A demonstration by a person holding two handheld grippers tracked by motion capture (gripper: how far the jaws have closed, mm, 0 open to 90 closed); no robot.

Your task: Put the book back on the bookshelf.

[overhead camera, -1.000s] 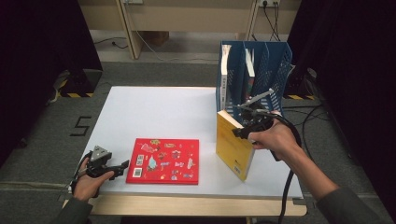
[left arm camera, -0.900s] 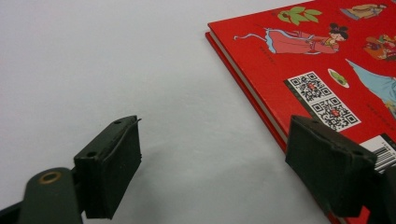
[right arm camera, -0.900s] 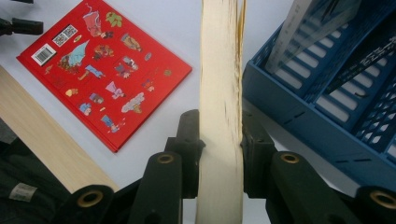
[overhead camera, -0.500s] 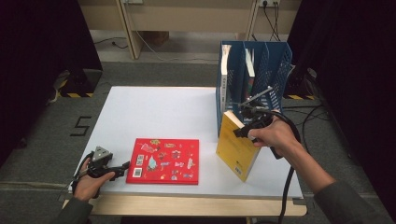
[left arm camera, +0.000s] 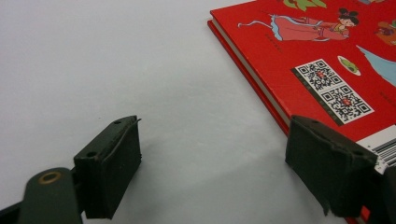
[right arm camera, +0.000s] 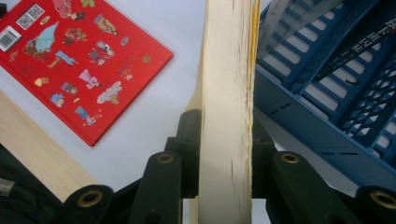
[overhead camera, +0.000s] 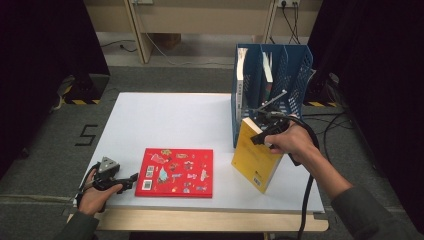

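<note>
high view: blue file rack (overhead camera: 295, 75) holds upright books (overhead camera: 241, 80); right gripper (overhead camera: 265, 131) jaws pinch yellow book (overhead camera: 255, 160); left gripper (overhead camera: 131, 178) jaws spread.

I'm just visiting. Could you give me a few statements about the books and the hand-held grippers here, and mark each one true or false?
1. The right hand-held gripper clamps the yellow book. True.
2. The red book stands upright in the blue rack. False: it lies flat on the table.
3. The left hand-held gripper is open and holds nothing. True.
4. The yellow book lies flat on the table. False: it is held up on edge, tilted, in front of the rack.
5. The rack is empty. False: books stand in it.
</note>
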